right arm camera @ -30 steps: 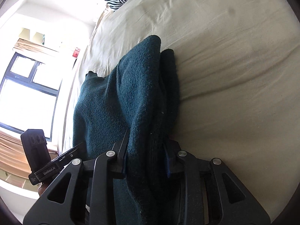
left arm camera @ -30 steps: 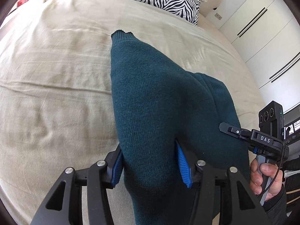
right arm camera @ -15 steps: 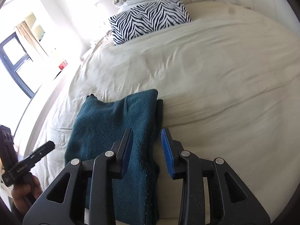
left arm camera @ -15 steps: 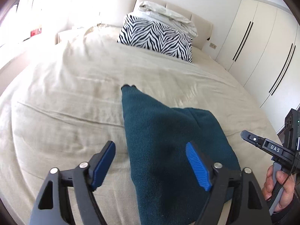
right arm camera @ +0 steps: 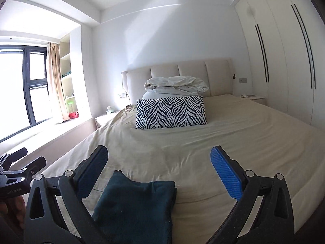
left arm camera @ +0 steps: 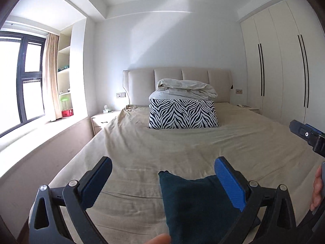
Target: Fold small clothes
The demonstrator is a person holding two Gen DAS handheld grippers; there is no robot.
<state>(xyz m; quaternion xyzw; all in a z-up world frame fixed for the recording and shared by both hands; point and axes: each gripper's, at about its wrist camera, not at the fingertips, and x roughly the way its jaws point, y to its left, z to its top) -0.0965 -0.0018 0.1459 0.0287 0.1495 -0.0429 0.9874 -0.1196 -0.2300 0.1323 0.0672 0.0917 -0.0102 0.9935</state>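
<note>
Folded garment [left arm camera: 195, 201] on bed [left arm camera: 142, 154], pillow [left arm camera: 182, 113] behind it, window [left arm camera: 18, 81] left, wardrobe [left arm camera: 284, 61] right.

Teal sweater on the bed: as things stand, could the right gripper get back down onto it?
Probably yes. The right gripper is open and empty above the folded teal sweater, which lies flat on the bed; nothing sits between them, and the left gripper is clear too.

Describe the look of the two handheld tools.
Both tools match: the left tool and right tool have black plastic linkage arms with triangular cut-outs, silver pivot screws and ribbed blue pads. Seen from the right wrist view, the left tool's black body carries small white lettering.
</note>
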